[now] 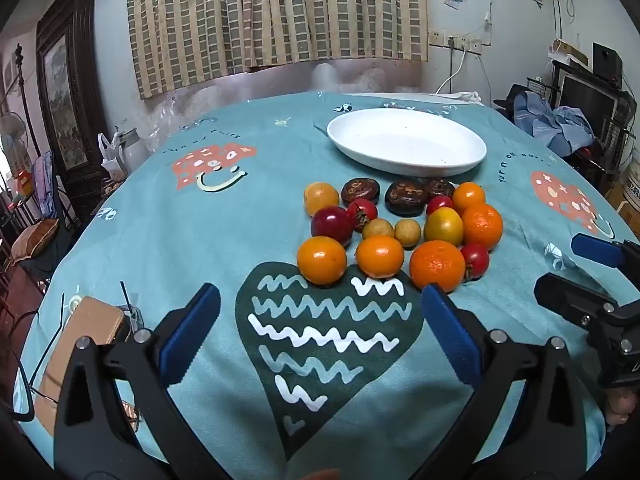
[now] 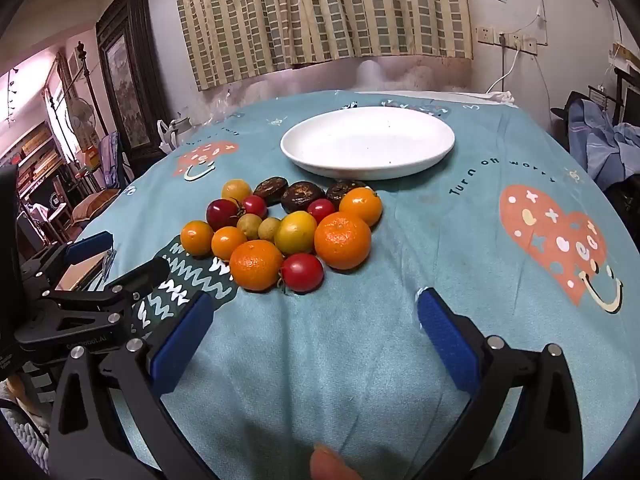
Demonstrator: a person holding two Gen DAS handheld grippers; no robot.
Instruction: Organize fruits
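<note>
A heap of fruit (image 1: pixel 400 232) lies on the teal tablecloth (image 1: pixel 200 240): oranges, red tomatoes, small yellow-green fruits and three dark wrinkled ones at the back. A white oval plate (image 1: pixel 406 140) sits empty just beyond the heap. My left gripper (image 1: pixel 320 300) hovers open in front of the fruit, nothing between its blue pads. In the right wrist view the same fruit heap (image 2: pixel 288 232) and plate (image 2: pixel 368 142) appear, and my right gripper (image 2: pixel 312 312) is open and empty, short of a red tomato (image 2: pixel 302 272). The left gripper (image 2: pixel 116 256) shows at the left edge there.
A gold-coloured flat object (image 1: pixel 80 344) with thin black wires lies at the table's near left. Behind the table are a checked curtain (image 1: pixel 276 12), a dark framed picture (image 1: pixel 64 92) and clothes on a chair (image 1: pixel 560 120). A fingertip (image 2: pixel 328 464) shows at the bottom edge.
</note>
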